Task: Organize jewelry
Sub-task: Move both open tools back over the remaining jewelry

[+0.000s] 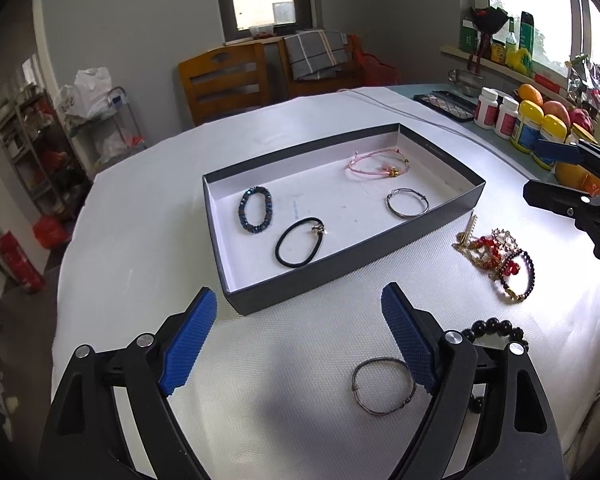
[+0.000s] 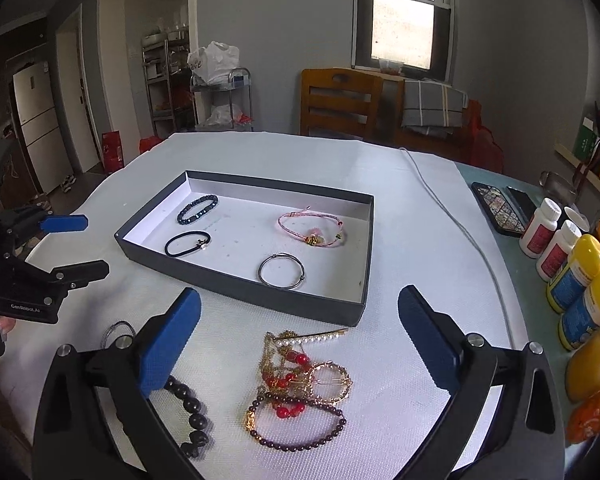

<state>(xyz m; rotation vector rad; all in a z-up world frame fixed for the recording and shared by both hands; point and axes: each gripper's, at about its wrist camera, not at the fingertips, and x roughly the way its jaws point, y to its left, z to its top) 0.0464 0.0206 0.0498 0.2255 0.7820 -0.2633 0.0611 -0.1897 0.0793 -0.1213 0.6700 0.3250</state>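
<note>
Both tools look alike: the left gripper (image 1: 298, 336) and the right gripper (image 2: 300, 340) have matte black plastic frames that fork into two angular arms with triangular cut-outs. Each finger carries a long blue pad (image 1: 188, 344) with a fine cross-hatched grip texture. Round silver bolt heads (image 1: 145, 340) sit at the pivot joints, two per side. Seen from the right wrist camera, the left gripper's black body bears small white lettering reading "GenRobot.AI". A bit of bare skin (image 2: 4, 325) shows beneath that body.
</note>
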